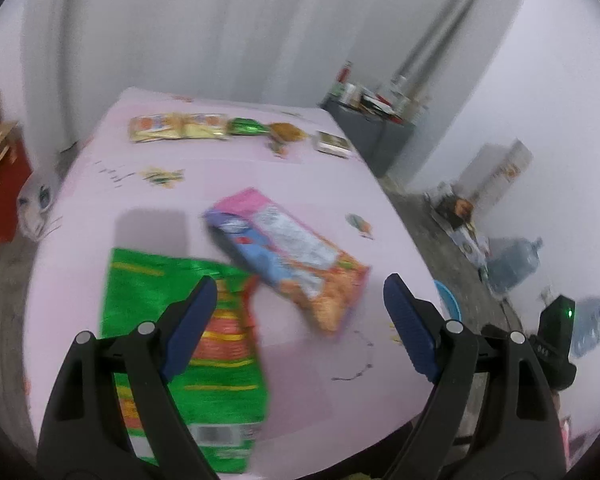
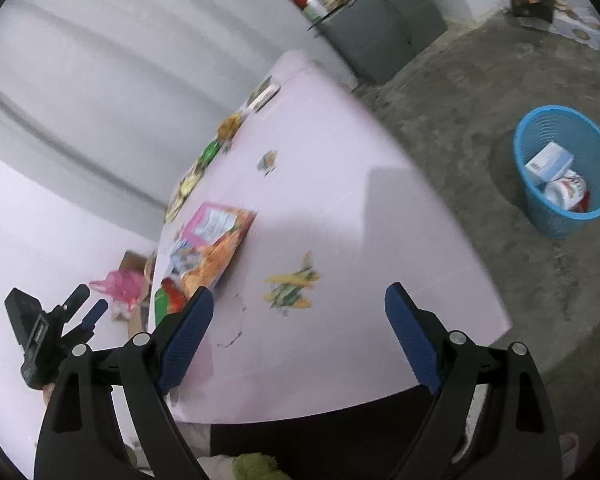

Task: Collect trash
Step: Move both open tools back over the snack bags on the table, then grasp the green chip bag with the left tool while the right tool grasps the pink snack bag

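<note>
A green snack bag [image 1: 184, 320] lies flat on the pink table [image 1: 220, 184], under my left gripper's left finger. A pink and orange snack box [image 1: 288, 256] lies just beyond it, between the finger lines; it also shows in the right wrist view [image 2: 216, 240]. My left gripper [image 1: 300, 308] is open and empty above both. My right gripper [image 2: 300, 320] is open and empty over the table's near right part. A blue trash basket [image 2: 528, 184] stands on the floor at right, holding a white box and a wrapper. Several more wrappers [image 1: 176, 126] line the table's far edge.
Airplane stickers [image 2: 292, 284] are printed on the tablecloth. A grey cabinet [image 1: 372, 136] with clutter stands behind the table. Water bottles [image 1: 516, 260] and boxes sit on the concrete floor at right. A red bag [image 1: 0, 184] stands at left. The left gripper shows in the right wrist view [image 2: 60, 328].
</note>
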Demonstrator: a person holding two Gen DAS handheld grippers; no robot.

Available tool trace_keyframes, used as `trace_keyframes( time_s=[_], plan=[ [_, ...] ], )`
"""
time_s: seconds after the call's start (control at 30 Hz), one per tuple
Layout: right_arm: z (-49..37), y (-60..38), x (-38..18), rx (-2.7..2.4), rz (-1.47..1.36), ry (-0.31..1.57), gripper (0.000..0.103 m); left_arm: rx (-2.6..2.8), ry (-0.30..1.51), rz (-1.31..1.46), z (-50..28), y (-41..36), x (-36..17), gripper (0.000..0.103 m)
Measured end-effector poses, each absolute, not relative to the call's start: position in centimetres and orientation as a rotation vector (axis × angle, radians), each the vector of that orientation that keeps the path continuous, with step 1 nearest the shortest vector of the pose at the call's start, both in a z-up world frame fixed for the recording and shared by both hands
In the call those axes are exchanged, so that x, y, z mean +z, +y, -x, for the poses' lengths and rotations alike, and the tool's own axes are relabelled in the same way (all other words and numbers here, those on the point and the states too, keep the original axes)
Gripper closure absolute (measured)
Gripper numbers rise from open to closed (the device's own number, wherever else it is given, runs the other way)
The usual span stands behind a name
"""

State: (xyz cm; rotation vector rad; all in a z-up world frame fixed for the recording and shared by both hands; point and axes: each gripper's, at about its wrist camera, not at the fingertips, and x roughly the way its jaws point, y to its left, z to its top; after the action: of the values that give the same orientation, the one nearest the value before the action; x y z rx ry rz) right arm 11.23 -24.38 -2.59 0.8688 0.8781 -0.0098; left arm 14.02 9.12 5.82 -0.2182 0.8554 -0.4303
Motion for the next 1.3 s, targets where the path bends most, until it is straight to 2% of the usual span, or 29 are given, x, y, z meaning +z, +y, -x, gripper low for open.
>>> trace_keyframes(
  time_s=[0.3, 0.5, 0.7, 0.87, 0.93, 1.03, 1.1, 1.27, 1.3],
  plan=[
    [-14.5, -19.3, -3.9, 0.088, -0.833, 0.990, 0.018, -0.303, 0.839, 0.289, -12.7, 16.5, 4.6, 0.022],
    [-16.5, -16.5, -4.2, 0.132, -0.796, 1.042, 0.018, -0.269, 0.899, 0.339, -12.1, 19.8, 1.2, 0.022],
    [-18.2, -16.0, -4.7, 0.149, -0.840, 1.056, 0.018, -0.265, 1.017, 0.309, -12.8, 19.1, -3.5, 0.022],
    [-19.6, -16.6, -5.1, 0.132, -0.884, 1.061, 0.018, -0.208, 1.035, 0.246, -13.8, 18.8, -5.2, 0.036],
    [-20.5, -16.7, -4.8, 0.126, -0.873, 1.052, 0.019, -0.189, 1.034, 0.178, -14.1, 18.3, -5.6, 0.045],
    [-22.7, -17.0, -4.2, 0.123, -0.843, 1.028, 0.019, -0.171, 1.020, 0.073, -14.4, 17.6, -5.8, 0.049],
    [-24.5, -17.4, -4.0, 0.106, -0.808, 1.018, 0.021, -0.159, 1.013, 0.036, -14.4, 17.3, -5.8, 0.059],
    [-29.5, -18.2, -4.6, 0.041, -0.698, 1.041, 0.025, -0.138, 0.998, -0.030, -14.2, 16.8, -5.9, 0.071],
    [-30.5, -17.9, -5.0, 0.018, -0.646, 1.065, 0.029, -0.139, 0.997, -0.031, -14.2, 16.8, -5.9, 0.073]
  ],
)
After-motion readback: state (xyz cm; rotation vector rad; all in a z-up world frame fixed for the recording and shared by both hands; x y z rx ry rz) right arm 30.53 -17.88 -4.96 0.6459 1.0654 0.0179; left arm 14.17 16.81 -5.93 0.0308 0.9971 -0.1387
